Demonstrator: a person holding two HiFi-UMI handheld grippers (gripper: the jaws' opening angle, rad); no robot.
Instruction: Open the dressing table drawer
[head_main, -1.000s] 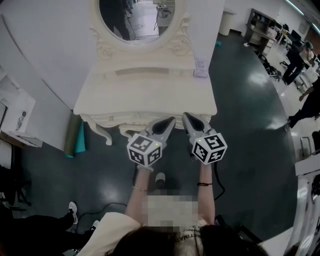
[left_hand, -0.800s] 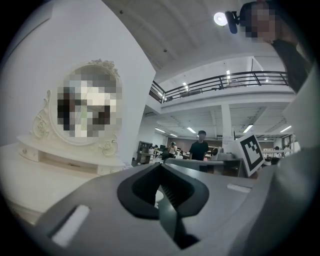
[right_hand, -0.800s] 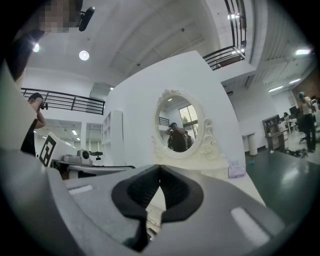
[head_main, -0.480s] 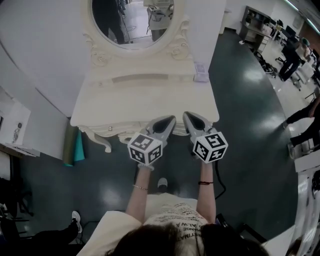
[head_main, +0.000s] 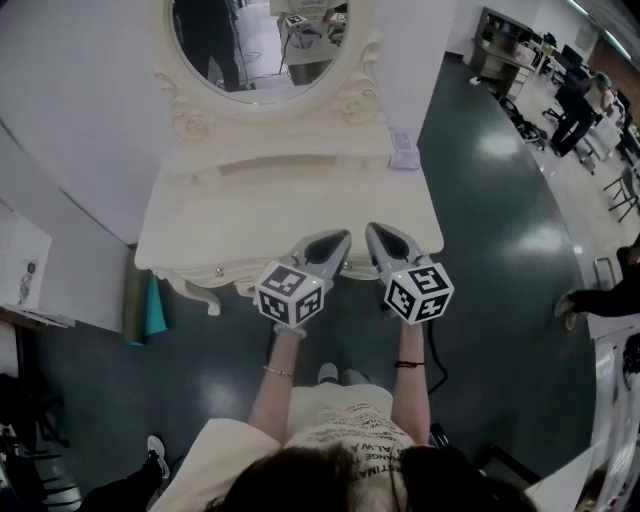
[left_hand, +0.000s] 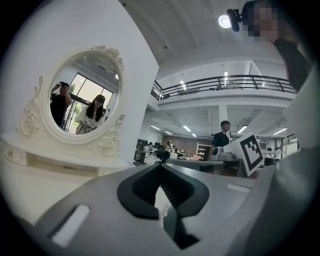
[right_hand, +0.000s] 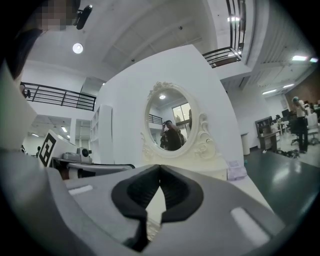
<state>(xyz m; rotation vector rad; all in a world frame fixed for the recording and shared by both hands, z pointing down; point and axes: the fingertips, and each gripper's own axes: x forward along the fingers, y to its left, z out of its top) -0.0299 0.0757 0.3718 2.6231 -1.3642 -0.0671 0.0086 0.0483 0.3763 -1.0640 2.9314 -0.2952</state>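
Cream-painted wood: the dressing table drawer (head_main: 240, 276) sits under the tabletop edge, just ahead of my left gripper (head_main: 343, 238) and right gripper (head_main: 372, 231), both clenched empty. It looks rigid and probably slides easily; I'd pinch its small knob (head_main: 220, 270).

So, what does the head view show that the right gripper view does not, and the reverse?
Only the head view: the person's forearms and a teal roll beside the table's curved leg. Only the right gripper view: the dark lining inside the closed right tongs, a ceiling lamp and a balcony railing. Both: the oval mirror, the cream dressing table and a small pale packet at its right rear corner.
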